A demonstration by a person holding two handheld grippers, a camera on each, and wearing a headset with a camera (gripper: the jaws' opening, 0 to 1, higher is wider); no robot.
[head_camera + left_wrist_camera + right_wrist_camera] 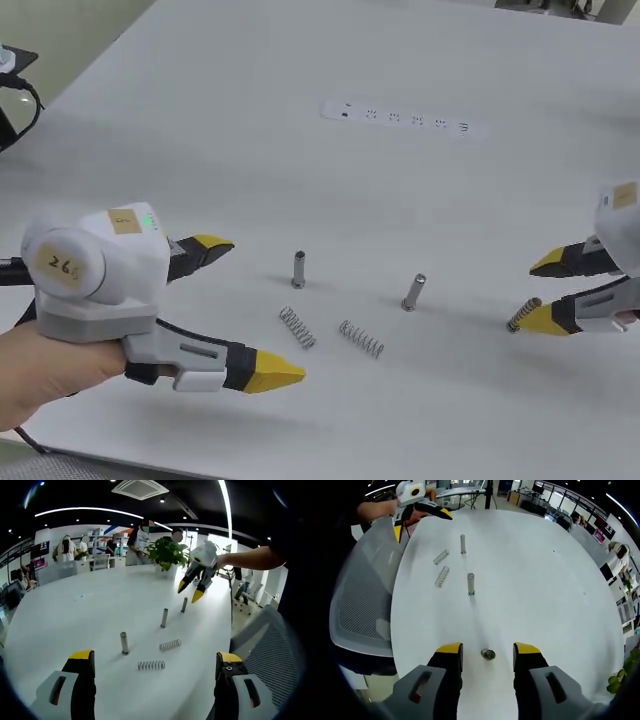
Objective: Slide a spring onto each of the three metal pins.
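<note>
In the head view, we see the left gripper [245,310] with its jaws spread wide and holding nothing. It is aimed across the table [200,120] at two loose coils, the nearer spring [297,328] and the farther spring [361,338]. Both lie flat just in front of two bare upright pins, the near pin [298,268] and the middle pin [413,292]. The right gripper [545,292] hangs at the far right with its jaws parted. The third pin [522,314] stands just beside its lower jaw and looks ribbed, so we judge that it already wears a spring.

In the left gripper view, both loose springs lie ahead between the lines of the released jaws, with the nearer spring closest.

In the right gripper view, the third pin appears end-on between the parted jaws and touches neither.

We take the step in hand to be fetching a loose spring.
- We should close across its coils near one end, and lightly, so it neither squashes nor shoots out.
- Then we should lift it, turn its axis upright, centre its open end over a bare pin's top and lower it straight down.
- The pins look free-standing, so a sideways nudge could tip one. The other gripper might steady the pin's base.
</note>
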